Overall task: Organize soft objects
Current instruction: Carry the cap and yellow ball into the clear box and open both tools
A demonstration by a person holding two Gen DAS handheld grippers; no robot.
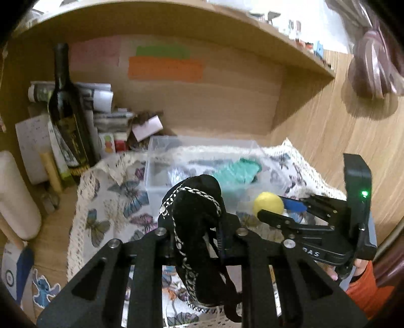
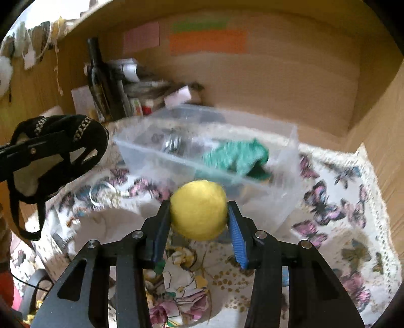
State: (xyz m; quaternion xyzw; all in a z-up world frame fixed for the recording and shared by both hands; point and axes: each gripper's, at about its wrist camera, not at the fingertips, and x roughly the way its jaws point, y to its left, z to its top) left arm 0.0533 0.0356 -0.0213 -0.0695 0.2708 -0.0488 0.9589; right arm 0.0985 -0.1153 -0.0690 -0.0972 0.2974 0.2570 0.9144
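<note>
My left gripper (image 1: 198, 224) is shut on a black soft pouch with a silver chain (image 1: 194, 201) and holds it above the butterfly cloth, just in front of a clear plastic box (image 1: 161, 161). The pouch also shows in the right wrist view (image 2: 83, 141), held at the left. My right gripper (image 2: 199, 214) is shut on a yellow soft ball (image 2: 198, 209), in front of the box (image 2: 277, 201). The ball shows in the left wrist view (image 1: 268, 203) too. A green knitted piece (image 2: 234, 156) lies inside the box.
A butterfly-print cloth (image 2: 341, 214) covers the wooden desk. A dark wine bottle (image 1: 67, 113) stands at the back left among papers and small boxes. A shelf board (image 1: 176, 22) runs overhead. A floral cloth (image 2: 181, 290) lies under my right gripper.
</note>
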